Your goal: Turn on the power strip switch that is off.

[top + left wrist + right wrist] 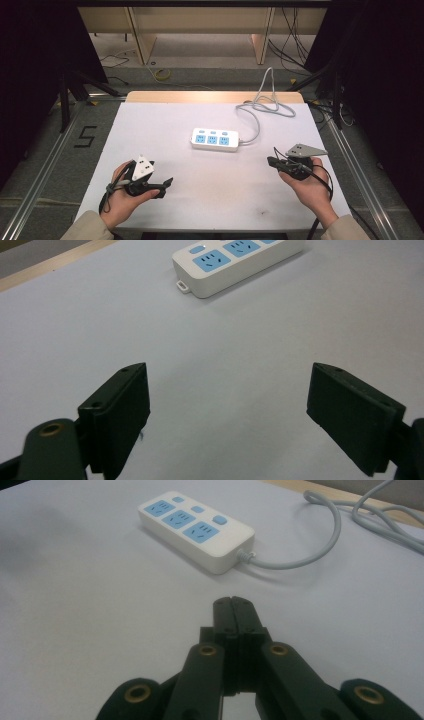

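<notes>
While the person's left hand (121, 192) rests low on the near left part of the white desk (165, 125), it holds the left claw (167, 184), whose two black jaws stand spread wide apart with bare desk surface between them, as the left gripper view makes plain (230, 410). One grey three-cornered plate (143, 167) sits on top of that claw. Near the middle of the desk, well apart from both claws, lies one white power strip (215, 139), flat and long side toward the person; it carries three blue sockets in a row and three small blue buttons along its far edge, one above each socket. One grey cord (257, 112) leaves the strip's right end, curves toward the back of the desk and loops there before dropping over the far edge. Farther right, the person's right hand (310, 185) holds the right claw (270, 161) over the near right part of the desk, its two jaws pressed together with nothing between them, pointing toward the strip in the right gripper view (233, 605). A second grey three-cornered plate (306, 150) tops this claw. Two beige sleeves enter from the bottom edge.
</notes>
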Demonstrator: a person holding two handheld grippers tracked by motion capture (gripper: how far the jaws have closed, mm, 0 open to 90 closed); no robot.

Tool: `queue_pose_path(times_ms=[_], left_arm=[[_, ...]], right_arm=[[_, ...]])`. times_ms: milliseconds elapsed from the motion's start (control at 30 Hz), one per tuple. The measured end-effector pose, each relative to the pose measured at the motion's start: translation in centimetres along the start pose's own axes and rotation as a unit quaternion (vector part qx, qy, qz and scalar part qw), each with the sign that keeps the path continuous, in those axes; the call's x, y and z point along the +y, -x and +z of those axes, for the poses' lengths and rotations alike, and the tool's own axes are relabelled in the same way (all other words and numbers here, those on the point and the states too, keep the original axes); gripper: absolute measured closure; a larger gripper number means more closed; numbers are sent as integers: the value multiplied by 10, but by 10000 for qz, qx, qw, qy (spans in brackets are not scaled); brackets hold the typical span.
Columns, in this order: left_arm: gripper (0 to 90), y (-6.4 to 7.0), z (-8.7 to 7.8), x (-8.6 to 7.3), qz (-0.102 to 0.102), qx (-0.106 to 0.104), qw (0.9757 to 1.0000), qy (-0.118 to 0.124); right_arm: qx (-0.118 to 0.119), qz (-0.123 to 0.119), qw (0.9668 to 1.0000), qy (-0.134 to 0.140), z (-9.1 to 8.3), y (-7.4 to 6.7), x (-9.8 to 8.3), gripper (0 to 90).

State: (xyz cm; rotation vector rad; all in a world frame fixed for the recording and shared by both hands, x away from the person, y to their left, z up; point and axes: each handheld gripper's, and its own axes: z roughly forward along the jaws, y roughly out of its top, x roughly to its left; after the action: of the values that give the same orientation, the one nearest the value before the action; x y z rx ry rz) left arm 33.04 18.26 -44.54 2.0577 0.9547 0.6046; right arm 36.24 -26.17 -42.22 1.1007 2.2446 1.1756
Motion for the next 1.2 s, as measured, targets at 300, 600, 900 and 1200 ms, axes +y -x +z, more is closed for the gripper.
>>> queue_pose_path(times_ms=[300, 600, 900, 1200], left_arm=[[172, 1, 2, 0, -71, -10, 10000, -43], [172, -1, 0, 0, -70, -13, 10000, -29], [172, -1, 0, -1, -59, -2, 10000, -15], [172, 0, 0, -1, -25, 19, 10000, -14]], right_arm=[[34, 6, 10000, 9, 9, 1, 11, 900], [129, -103, 9999, 9, 17, -3, 25, 900], [170, -130, 9997, -69, 26, 0, 33, 900], [158, -109, 9997, -149, 33, 5, 36, 900]])
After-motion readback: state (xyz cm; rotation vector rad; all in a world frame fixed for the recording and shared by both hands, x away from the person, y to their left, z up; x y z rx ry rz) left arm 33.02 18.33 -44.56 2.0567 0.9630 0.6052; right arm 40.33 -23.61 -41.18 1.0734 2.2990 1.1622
